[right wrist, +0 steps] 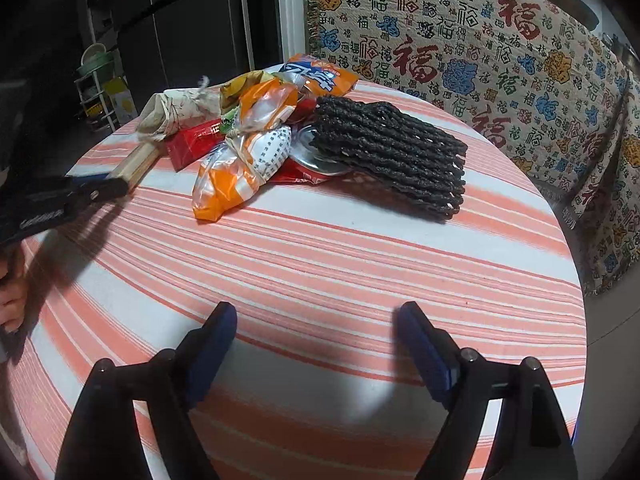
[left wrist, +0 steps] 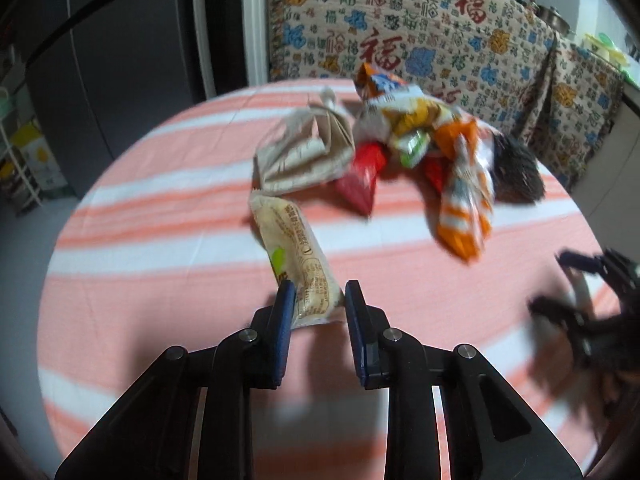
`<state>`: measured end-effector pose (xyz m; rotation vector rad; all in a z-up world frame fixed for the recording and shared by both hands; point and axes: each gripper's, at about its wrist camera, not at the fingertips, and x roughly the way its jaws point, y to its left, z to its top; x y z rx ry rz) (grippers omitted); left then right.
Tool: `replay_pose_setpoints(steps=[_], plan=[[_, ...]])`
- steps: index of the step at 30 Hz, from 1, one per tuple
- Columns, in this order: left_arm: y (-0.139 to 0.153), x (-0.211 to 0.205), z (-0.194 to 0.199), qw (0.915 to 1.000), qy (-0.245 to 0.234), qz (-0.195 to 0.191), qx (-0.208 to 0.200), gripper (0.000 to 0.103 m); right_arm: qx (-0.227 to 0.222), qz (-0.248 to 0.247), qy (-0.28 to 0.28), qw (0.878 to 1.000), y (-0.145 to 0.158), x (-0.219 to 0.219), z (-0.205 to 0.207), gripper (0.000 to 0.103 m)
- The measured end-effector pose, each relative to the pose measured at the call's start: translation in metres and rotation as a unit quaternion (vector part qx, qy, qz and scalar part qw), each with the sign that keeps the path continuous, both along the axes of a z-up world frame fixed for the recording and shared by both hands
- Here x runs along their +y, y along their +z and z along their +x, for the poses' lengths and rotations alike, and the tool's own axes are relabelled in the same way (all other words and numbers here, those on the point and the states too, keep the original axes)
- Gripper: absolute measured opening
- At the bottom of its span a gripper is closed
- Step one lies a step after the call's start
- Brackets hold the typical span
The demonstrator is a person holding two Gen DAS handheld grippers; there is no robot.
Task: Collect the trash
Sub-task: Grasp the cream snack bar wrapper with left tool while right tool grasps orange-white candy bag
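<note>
My left gripper (left wrist: pixel 320 296) is shut on the near end of a long beige wrapper (left wrist: pixel 296 248), which slants up and away over the striped table (left wrist: pixel 160 280). The right wrist view shows that gripper (right wrist: pixel 80 192) at the left edge with the beige wrapper (right wrist: pixel 136 164) in it. Beyond lies a trash pile: a crumpled paper bag (left wrist: pixel 304 152), a red packet (left wrist: pixel 360 176), an orange-and-white snack bag (left wrist: pixel 464 208), a crushed can (right wrist: pixel 320 160) and a black woven mat (right wrist: pixel 400 152). My right gripper (right wrist: pixel 316 320) stands open over bare tablecloth, holding nothing.
A cloth printed with red and blue characters (right wrist: pixel 500 52) drapes furniture behind and right of the round table. A dark fridge (left wrist: pixel 120 60) and a small shelf rack (right wrist: pixel 96 88) stand at the left. A person's hand (right wrist: pixel 12 296) shows at the left edge.
</note>
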<state>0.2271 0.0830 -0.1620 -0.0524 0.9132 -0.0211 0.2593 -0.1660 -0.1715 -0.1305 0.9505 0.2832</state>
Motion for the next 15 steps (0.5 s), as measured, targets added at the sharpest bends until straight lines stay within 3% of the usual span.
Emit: replay_pose_setpoints(steps=[5,7,8,9,15], plan=[[-0.001,-0.004,-0.034,1.0000,-0.007,0.005,0.000,0.030,0.000,-0.002,-0.002,1.000,0.000,0.001,0.001,0.086],[-0.005,-0.003,-0.039,0.9999,-0.003,0.010,0.001,0.041,0.000,-0.001,-0.006,1.000,0.000,0.004,0.002,0.086],[-0.009,-0.002,-0.039,0.9999,0.000,0.013,0.004,0.056,0.000,0.002,-0.007,1.000,0.000,0.007,0.003,0.086],[-0.010,0.001,-0.037,0.9999,0.001,0.012,0.004,0.065,0.000,0.008,-0.004,1.000,0.000,0.009,0.005,0.086],[-0.015,-0.001,-0.026,0.9996,0.009,0.026,0.005,0.084,0.003,0.065,-0.002,0.998,0.002,0.035,0.022,0.086]])
